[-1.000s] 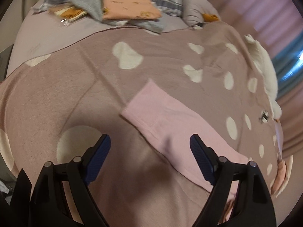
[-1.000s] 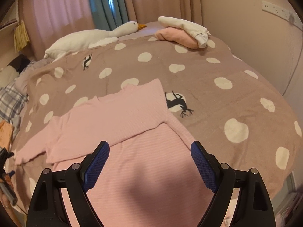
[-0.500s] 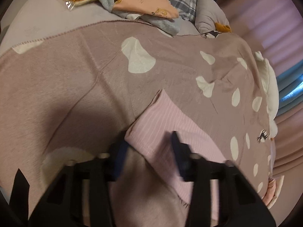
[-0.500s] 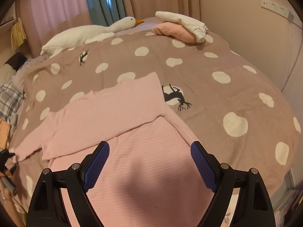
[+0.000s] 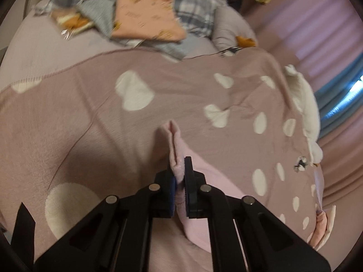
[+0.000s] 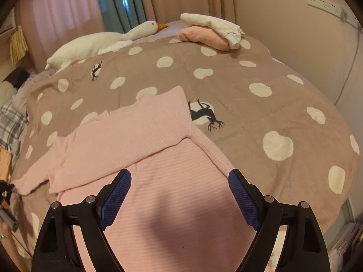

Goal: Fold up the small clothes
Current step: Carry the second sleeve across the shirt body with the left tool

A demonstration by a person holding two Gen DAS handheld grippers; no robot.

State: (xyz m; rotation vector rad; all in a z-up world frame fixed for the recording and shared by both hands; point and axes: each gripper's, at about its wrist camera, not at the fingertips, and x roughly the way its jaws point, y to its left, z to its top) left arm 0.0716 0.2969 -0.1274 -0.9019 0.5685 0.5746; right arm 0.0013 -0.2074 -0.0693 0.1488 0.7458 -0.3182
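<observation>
A pink ribbed long-sleeved top (image 6: 140, 140) lies on a brown spotted blanket (image 6: 261, 113), one sleeve folded across its body. My left gripper (image 5: 179, 176) is shut on the cuff end of the other sleeve (image 5: 174, 140), which bunches up between the blue pads. In the right wrist view that sleeve end (image 6: 25, 181) lies at the far left, with the left gripper (image 6: 4, 190) at the frame edge. My right gripper (image 6: 179, 195) is open and empty, hovering over the top's lower body.
A white plush goose (image 6: 102, 43) lies along the far edge of the bed. Folded pink and white clothes (image 6: 211, 31) sit at the back. A pile of plaid, grey and peach clothes (image 5: 140, 18) lies beyond the blanket's edge.
My left gripper moved in onto the sleeve end and closed on it, pinching the cloth into a ridge. The right gripper stayed open over the top, nearly still.
</observation>
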